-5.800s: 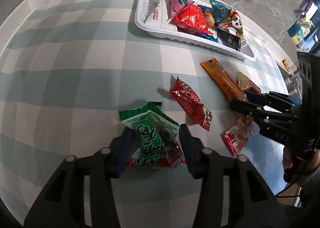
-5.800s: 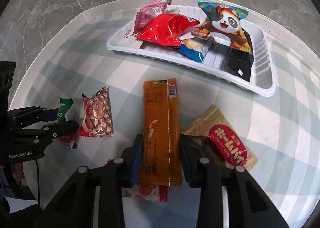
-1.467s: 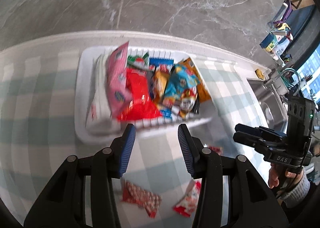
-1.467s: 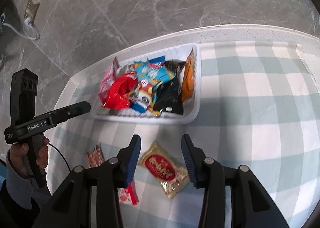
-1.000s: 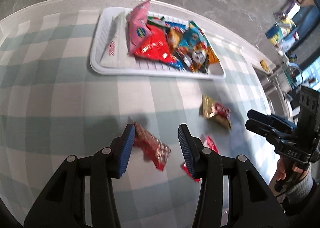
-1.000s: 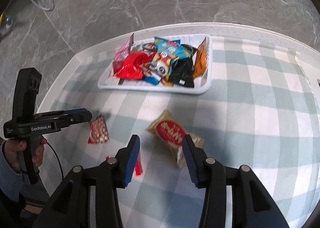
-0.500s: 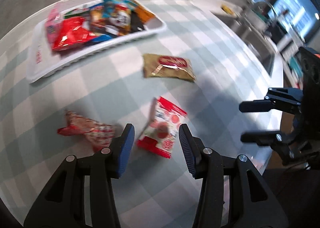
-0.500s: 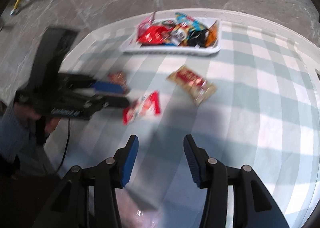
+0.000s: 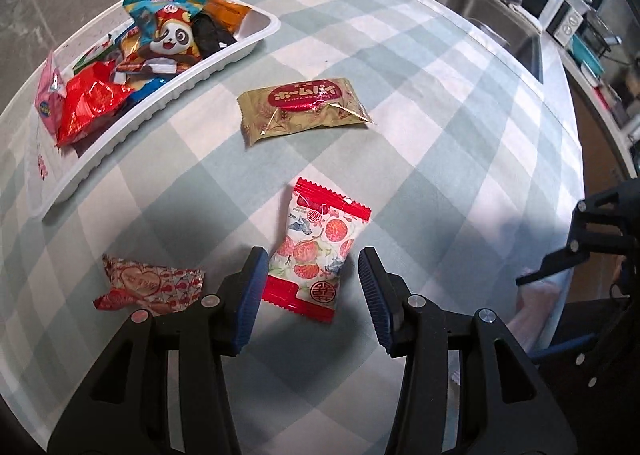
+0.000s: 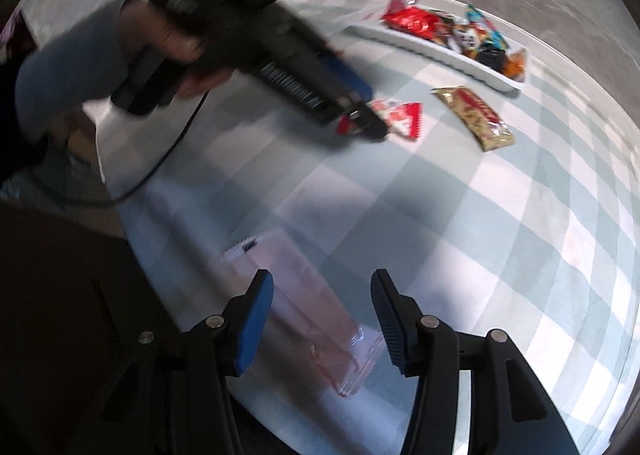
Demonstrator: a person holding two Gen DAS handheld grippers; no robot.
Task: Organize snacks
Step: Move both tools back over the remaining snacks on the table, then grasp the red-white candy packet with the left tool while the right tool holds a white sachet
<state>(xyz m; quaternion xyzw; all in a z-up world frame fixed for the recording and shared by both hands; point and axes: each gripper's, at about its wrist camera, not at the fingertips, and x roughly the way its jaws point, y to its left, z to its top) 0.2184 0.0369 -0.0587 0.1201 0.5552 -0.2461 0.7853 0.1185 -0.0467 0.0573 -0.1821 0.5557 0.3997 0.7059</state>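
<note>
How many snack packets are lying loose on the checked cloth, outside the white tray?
3: the gold packet nearest the white tray, the lychee-print packet between the left hand-held gripper's open blue pads, and the red heart-print packet beside it.

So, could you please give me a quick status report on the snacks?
Left gripper open around lychee candy packet, not gripping. Right gripper opening, empty. Gold packet and heart-print packet outside white tray. Path clear.

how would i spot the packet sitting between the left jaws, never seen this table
On the checked cloth, go from the white tray past the gold packet toward the left gripper. The lychee packet lies between its open jaws: white, red fruit pictures, red ends.
</note>
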